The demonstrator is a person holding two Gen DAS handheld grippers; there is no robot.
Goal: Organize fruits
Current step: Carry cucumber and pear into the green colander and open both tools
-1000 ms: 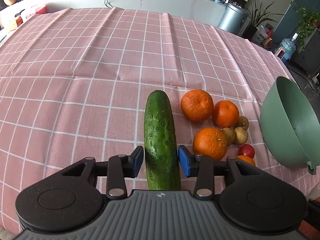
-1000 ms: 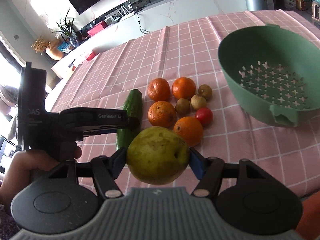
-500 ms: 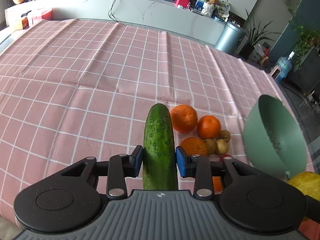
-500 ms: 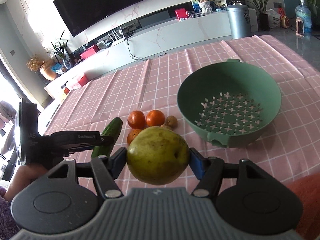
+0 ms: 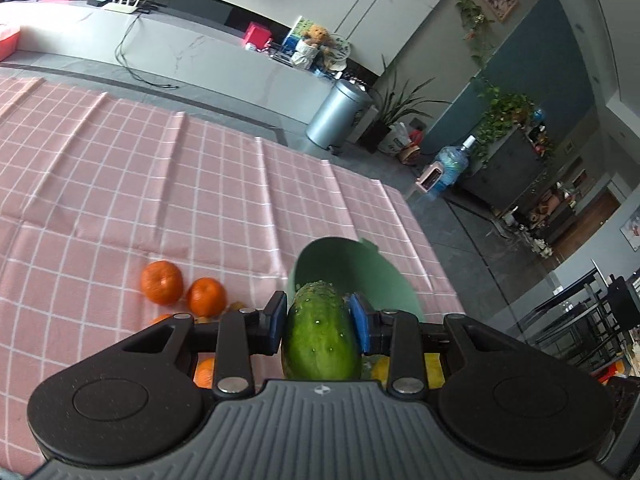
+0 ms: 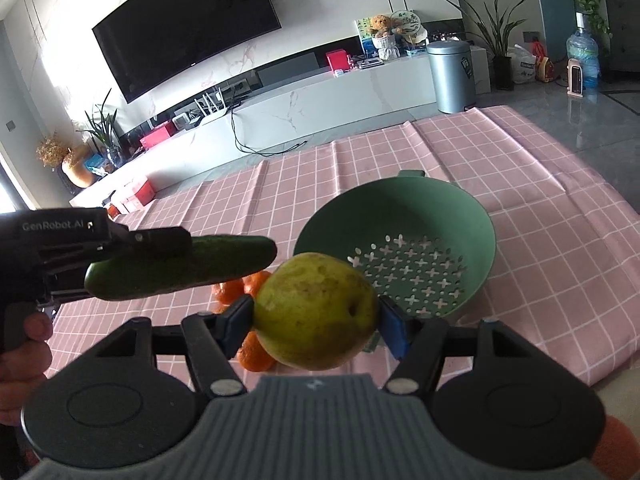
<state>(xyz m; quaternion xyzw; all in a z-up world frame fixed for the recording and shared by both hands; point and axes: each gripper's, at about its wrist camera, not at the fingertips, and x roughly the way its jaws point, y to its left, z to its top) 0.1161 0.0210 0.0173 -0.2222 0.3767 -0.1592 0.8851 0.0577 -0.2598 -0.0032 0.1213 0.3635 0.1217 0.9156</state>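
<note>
My left gripper (image 5: 318, 316) is shut on a dark green cucumber (image 5: 320, 332), its blue pads pressing both sides, and holds it in the air. The right wrist view shows that cucumber (image 6: 180, 268) lying roughly level, up left of the green colander (image 6: 480, 232). My right gripper (image 6: 316, 320) is shut on a yellow-green pear (image 6: 316, 312), held just in front of the colander's near rim. The colander (image 5: 384, 276) has nothing in it. Oranges (image 5: 162, 282) lie on the pink checked cloth to its left, and the pear partly hides the oranges (image 6: 254, 354) below it.
A person's hand (image 6: 24, 344) grips the left tool's handle. The pink cloth's right edge (image 6: 624, 200) drops off to the grey floor. A silver bin (image 6: 452, 76) and a white TV bench stand beyond the table's far side.
The left gripper shut on the cucumber, lifted it off the cloth and swung right towards the colander. The right gripper rose with the pear and moved right, towards the colander.
</note>
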